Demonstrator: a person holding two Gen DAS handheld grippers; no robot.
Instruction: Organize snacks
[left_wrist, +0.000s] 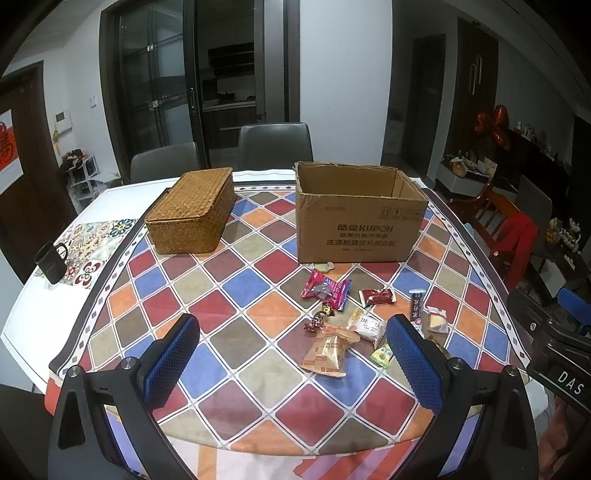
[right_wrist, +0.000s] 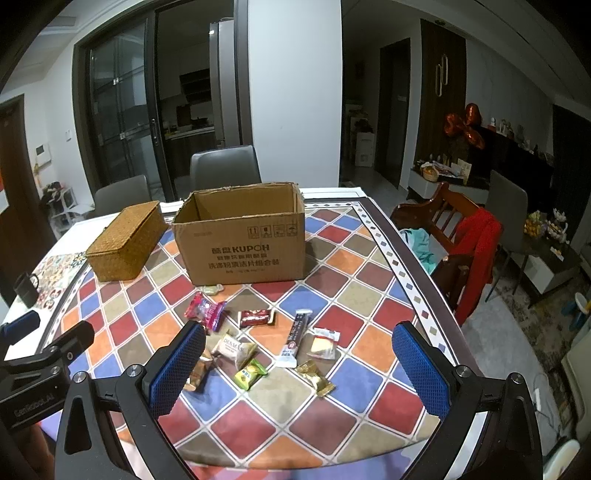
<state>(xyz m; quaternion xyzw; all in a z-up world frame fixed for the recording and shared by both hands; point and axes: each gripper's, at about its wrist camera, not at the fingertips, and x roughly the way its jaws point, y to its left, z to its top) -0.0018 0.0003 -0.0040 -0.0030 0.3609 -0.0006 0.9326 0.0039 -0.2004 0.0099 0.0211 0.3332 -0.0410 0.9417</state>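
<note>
Snacks lie scattered on the checked tablecloth (left_wrist: 258, 295) in front of an open cardboard box (left_wrist: 354, 225), all of them outside it. A pink packet (left_wrist: 325, 290) lies nearest the box front, with a small pale candy (left_wrist: 323, 266) touching the foot of the box just behind it. To its right sits a dark red packet (left_wrist: 376, 296), and further right a long dark bar (right_wrist: 295, 338) with a clear-wrapped cake slice (right_wrist: 323, 343) just beside it. In the middle lies a white packet (right_wrist: 234, 347); in front of it are a green candy (right_wrist: 249, 373) and a gold candy (right_wrist: 314, 376). An orange biscuit packet (left_wrist: 327, 354) lies at the left of the pile, with two foil-wrapped sweets (left_wrist: 319, 319) behind it.

A lidded wicker basket (left_wrist: 192, 212) stands to the left of the box, apart from it. A black mug (left_wrist: 51, 262) stands on a patterned mat (left_wrist: 99, 240) near the table's left edge.

The left gripper (left_wrist: 291, 343) hovers above the table with its blue-padded fingers (left_wrist: 170, 362) wide apart, holding nothing. The right gripper (right_wrist: 299, 350) also hangs over the pile, its fingers (right_wrist: 421, 369) spread wide and empty. Grey chairs (left_wrist: 273, 144) stand behind the table.
</note>
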